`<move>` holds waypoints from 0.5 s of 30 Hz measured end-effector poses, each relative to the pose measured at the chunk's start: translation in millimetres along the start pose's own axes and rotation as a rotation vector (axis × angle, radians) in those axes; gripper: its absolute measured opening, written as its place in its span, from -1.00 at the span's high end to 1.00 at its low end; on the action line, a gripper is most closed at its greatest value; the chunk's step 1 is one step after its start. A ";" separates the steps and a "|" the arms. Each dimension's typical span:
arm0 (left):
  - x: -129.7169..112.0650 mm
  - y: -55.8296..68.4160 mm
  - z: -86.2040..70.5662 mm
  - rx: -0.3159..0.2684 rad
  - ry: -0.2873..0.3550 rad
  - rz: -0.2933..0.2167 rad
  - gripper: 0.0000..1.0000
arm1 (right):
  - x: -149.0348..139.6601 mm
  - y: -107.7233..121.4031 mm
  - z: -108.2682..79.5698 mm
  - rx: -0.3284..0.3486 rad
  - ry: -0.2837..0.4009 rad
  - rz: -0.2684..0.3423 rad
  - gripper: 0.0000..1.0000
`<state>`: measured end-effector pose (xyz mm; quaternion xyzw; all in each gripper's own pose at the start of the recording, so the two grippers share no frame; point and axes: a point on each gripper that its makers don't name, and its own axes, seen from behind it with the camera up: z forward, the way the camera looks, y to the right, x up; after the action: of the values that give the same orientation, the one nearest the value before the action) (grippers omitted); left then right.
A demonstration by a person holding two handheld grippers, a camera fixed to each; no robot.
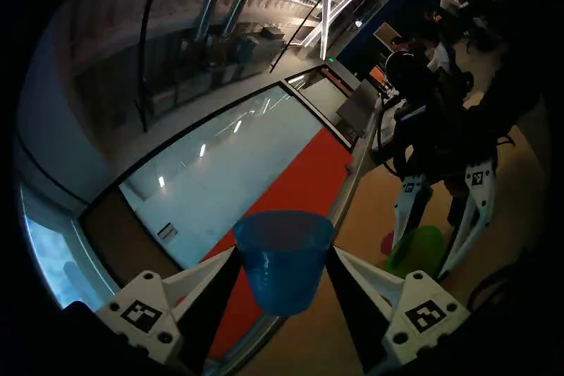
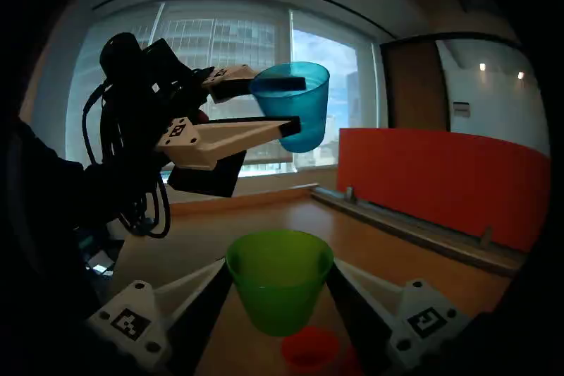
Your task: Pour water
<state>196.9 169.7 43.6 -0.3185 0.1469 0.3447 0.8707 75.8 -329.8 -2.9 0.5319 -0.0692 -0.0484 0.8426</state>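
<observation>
Nearest my left camera is the blue cup (image 1: 282, 277), pinched by its sides between both fingers of the left gripper (image 1: 282, 257). In the right gripper view it hangs against the window (image 2: 211, 44), near upright, well above the worktop (image 2: 395, 257). The right gripper (image 2: 280, 274) clamps the green cup (image 2: 280, 298) the same way, mouth up, low over the wooden worktop and below the blue one. A red round thing (image 2: 310, 349) lies on the worktop just under the green cup. An orange partition (image 2: 451, 178) stands along the worktop's edge to my right, behind a metal rail (image 2: 423, 228). Whether either cup holds water I cannot tell.
</observation>
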 end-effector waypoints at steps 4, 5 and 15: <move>0.4 -0.6 0.3 0.003 -0.003 0.020 -0.65 | 1.0 0.3 1.4 0.001 0.000 -0.001 -0.81; 0.4 -0.8 0.4 0.004 -0.004 0.026 -0.65 | 1.3 0.3 1.8 0.002 0.000 -0.001 -0.82; -1.1 -2.7 3.5 0.014 -0.015 0.106 -0.66 | 2.6 1.7 5.3 0.002 0.002 -0.001 -0.82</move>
<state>198.2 169.9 48.0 -0.3015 0.1593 0.3917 0.8546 77.4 -334.2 1.1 0.5329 -0.0680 -0.0483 0.8420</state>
